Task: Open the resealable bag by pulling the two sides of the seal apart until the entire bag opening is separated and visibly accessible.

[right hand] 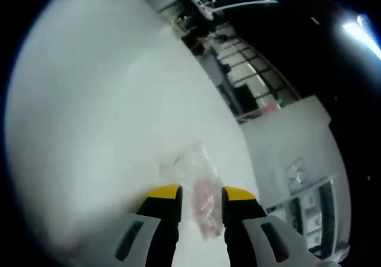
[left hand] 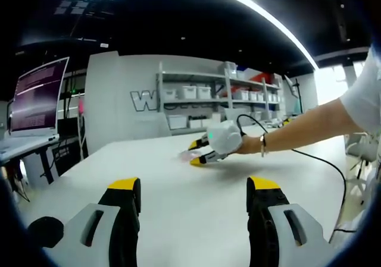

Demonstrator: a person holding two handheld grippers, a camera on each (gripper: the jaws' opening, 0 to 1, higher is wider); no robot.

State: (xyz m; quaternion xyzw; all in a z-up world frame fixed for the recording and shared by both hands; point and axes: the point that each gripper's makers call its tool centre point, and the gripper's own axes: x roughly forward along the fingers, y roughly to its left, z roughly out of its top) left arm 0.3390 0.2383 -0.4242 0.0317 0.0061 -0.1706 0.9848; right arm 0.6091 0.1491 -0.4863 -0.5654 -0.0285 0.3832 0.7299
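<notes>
Left gripper (left hand: 194, 194) jaws wide apart, holding nothing, above the table (left hand: 178, 207). Farther out, right gripper (right hand: 201, 197) jaws part open, straddling the bag (right hand: 199, 192) lying on the table; grip unclear. Shelves (left hand: 214, 97) behind.

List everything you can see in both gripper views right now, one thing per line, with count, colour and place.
resealable bag: one, clear with pink contents, lying on the table between the right gripper's fingers
table: one, white, under both grippers
monitor: one, lit purple screen, left of the table
shelving: one grey rack with white bins, against the far wall
cable: one, black, trailing from the right gripper
left gripper: one, grey, yellow-tipped fingers, open above the table
right gripper: one, grey, yellow-tipped fingers, around the bag
person's arm: one, reaching in from the right
</notes>
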